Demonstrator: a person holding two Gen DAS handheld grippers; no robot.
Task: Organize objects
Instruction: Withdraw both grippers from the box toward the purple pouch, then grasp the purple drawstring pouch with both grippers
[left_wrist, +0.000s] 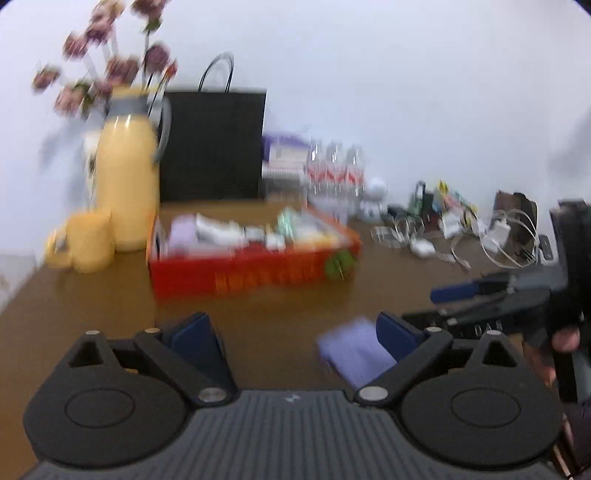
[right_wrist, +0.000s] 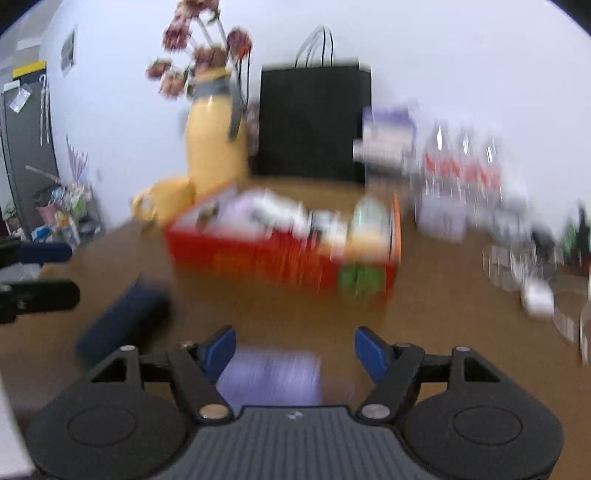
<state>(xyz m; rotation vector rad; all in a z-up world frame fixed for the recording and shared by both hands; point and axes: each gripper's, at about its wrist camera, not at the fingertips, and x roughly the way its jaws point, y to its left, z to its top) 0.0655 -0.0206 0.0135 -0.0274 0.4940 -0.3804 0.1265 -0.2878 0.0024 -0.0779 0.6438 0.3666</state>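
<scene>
A red box (left_wrist: 255, 273) holding several small packets stands in the middle of the brown table (left_wrist: 92, 295); it also shows in the right wrist view (right_wrist: 280, 262). A lilac packet (left_wrist: 354, 354) lies flat on the table by my left gripper's right finger; in the right wrist view the lilac packet (right_wrist: 269, 376) lies between my right gripper's fingers, not touched. My left gripper (left_wrist: 291, 336) is open and empty. My right gripper (right_wrist: 295, 350) is open; it shows at the right of the left wrist view (left_wrist: 454, 299). A dark blue case (right_wrist: 122, 325) lies at left. Both views are blurred.
A yellow jug with flowers (left_wrist: 125, 181) and a yellow cup (left_wrist: 88, 243) stand at the back left. A black paper bag (left_wrist: 214, 144), water bottles (left_wrist: 336, 173) and a heap of cables and small items (left_wrist: 461, 225) line the back wall.
</scene>
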